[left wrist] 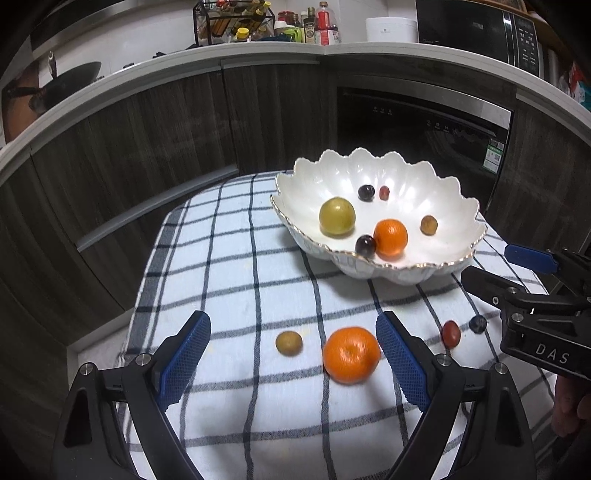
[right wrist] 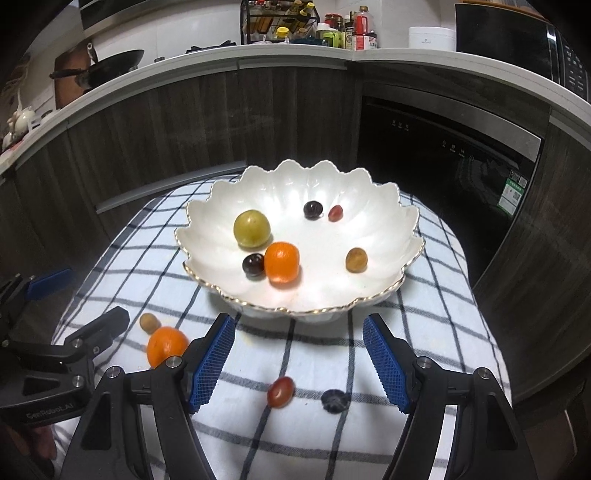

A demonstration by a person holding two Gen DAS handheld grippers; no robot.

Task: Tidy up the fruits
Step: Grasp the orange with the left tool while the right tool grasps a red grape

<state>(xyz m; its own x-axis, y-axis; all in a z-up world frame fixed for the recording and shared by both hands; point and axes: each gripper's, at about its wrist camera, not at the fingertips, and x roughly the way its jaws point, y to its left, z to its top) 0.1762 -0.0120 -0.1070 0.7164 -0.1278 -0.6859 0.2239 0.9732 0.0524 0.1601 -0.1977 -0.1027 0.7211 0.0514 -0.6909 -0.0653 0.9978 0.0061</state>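
A black wok [right wrist: 118, 61] sits on the white counter [right wrist: 295, 55]. Beside it stand a wire rack [right wrist: 279, 22] of bottles and 1 white pot [right wrist: 431, 37].

The white scalloped ceramic bowl [right wrist: 207, 236] looks glossy and pearly, with a gilt rim. Beneath it lies a soft, matt blue-checked white cloth [left wrist: 236, 288]; behind it stand dark wood-grain cabinet doors [left wrist: 177, 122] with a dull finish.

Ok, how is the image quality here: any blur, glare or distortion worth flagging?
Left wrist view: strong fisheye bending of the countertop, dark vignette corners, slight blur on the loose orange. Right wrist view: same bending, bright glare patches inside the white bowl, and the dark grape near the right tool looks soft.
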